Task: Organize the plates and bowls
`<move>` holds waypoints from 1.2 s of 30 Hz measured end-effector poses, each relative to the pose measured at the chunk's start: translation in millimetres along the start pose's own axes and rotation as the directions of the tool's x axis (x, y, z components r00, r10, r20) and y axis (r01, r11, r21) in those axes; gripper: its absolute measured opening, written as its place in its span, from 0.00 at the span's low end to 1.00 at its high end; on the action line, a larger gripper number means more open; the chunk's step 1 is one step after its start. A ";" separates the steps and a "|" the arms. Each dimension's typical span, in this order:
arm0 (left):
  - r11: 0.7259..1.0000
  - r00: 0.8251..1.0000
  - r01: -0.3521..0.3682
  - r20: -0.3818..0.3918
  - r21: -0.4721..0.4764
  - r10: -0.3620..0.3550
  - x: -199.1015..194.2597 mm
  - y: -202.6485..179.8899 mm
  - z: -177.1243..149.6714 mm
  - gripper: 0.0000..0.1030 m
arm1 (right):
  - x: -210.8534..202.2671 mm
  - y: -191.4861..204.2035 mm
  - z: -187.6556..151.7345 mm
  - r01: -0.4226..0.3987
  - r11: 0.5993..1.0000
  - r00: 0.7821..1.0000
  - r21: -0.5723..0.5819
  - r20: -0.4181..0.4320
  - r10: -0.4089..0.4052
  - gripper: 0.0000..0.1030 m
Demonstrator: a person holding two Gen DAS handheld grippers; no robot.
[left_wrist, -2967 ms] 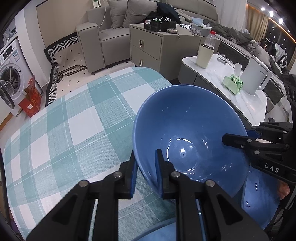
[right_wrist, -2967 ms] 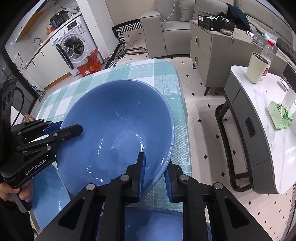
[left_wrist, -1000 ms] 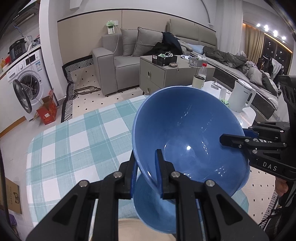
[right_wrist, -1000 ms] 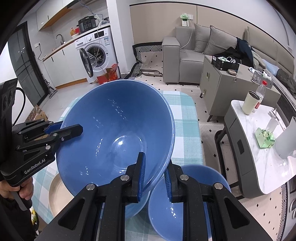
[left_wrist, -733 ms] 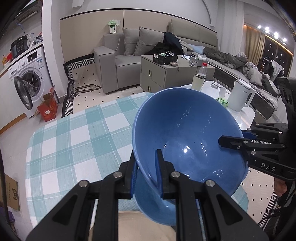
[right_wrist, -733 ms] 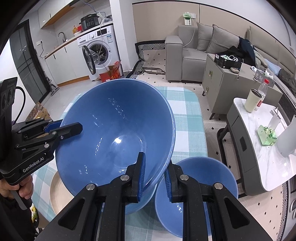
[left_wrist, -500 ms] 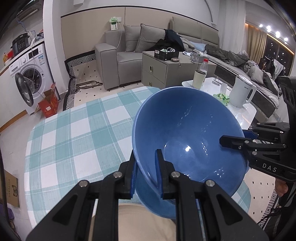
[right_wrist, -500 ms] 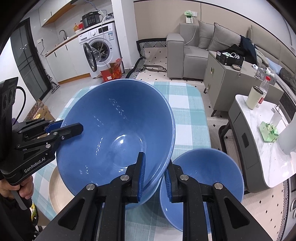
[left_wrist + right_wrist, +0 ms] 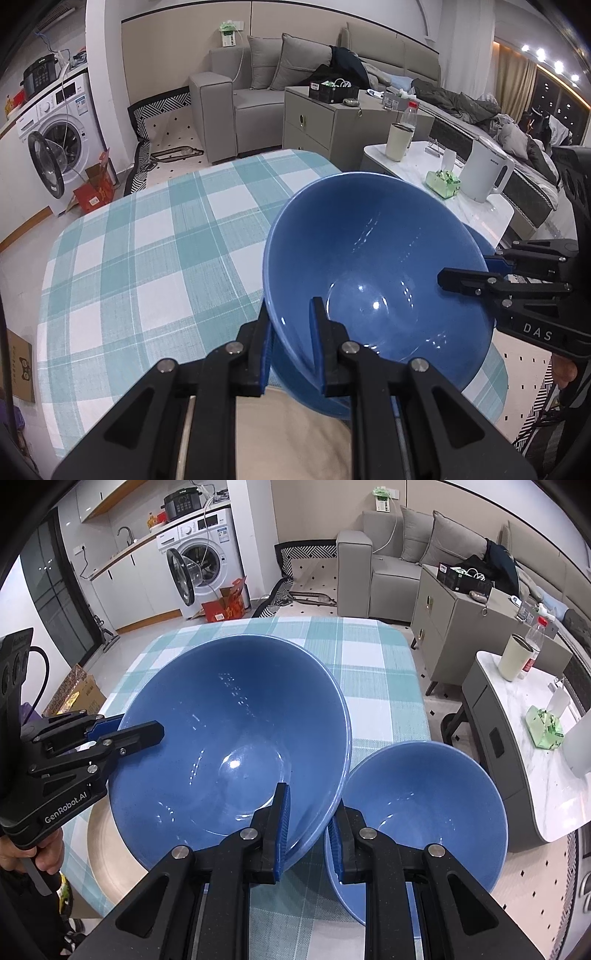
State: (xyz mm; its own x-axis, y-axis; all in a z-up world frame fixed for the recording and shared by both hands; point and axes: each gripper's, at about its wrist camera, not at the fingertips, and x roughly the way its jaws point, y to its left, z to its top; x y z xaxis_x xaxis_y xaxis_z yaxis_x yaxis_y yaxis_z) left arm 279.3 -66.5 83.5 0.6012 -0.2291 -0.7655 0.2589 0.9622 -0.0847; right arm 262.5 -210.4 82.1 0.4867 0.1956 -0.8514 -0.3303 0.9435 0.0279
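A large blue bowl (image 9: 373, 266) (image 9: 229, 749) is held between both grippers above the near part of the checked table. My left gripper (image 9: 291, 343) is shut on its near-left rim; it also shows in the right wrist view (image 9: 125, 727). My right gripper (image 9: 308, 834) is shut on the opposite rim; it also shows in the left wrist view (image 9: 472, 269). A second blue bowl (image 9: 424, 797) sits on the table to the right. A beige plate (image 9: 291, 435) (image 9: 110, 849) lies under the held bowl, partly hidden.
The table with a teal and white checked cloth (image 9: 155, 251) stretches away. A white side table (image 9: 546, 760) with a kettle (image 9: 484, 173), cup and tissue pack stands to the right. A grey cabinet (image 9: 325, 122), sofa and washing machine (image 9: 199, 565) are beyond.
Both grippers have lowered the big bowl toward the table. The second blue bowl now shows fully beside it on the right, and the beige plate shows beneath.
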 end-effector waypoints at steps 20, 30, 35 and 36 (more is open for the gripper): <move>1.000 0.999 -0.007 -0.051 -0.005 0.007 18.7 7.8 -10.3 0.15 | 31.9 3.6 0.3 0.007 1.000 0.998 -0.017 -0.068 -0.008 0.19; 1.000 0.998 -0.014 -0.062 -0.002 0.014 23.5 8.9 -12.6 0.15 | 39.3 8.1 -1.7 0.029 0.999 0.996 -0.032 -0.087 -0.031 0.19; 1.000 0.998 -0.018 -0.068 -0.005 0.017 26.8 12.5 -16.1 0.15 | 41.5 9.5 -1.5 0.028 0.999 0.996 -0.036 -0.089 -0.031 0.19; 1.000 0.997 -0.018 -0.070 -0.006 0.018 27.7 13.1 -16.6 0.15 | 42.0 10.0 -1.6 0.030 0.999 0.995 -0.038 -0.089 -0.033 0.19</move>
State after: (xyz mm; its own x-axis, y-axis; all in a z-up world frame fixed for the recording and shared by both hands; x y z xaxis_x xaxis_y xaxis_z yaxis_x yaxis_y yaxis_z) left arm 286.9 -57.8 50.6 0.5512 -0.2009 -0.8098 0.2431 0.9671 -0.0745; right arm 278.3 -193.2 45.8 0.4235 0.1393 -0.8951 -0.3463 0.9380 -0.0178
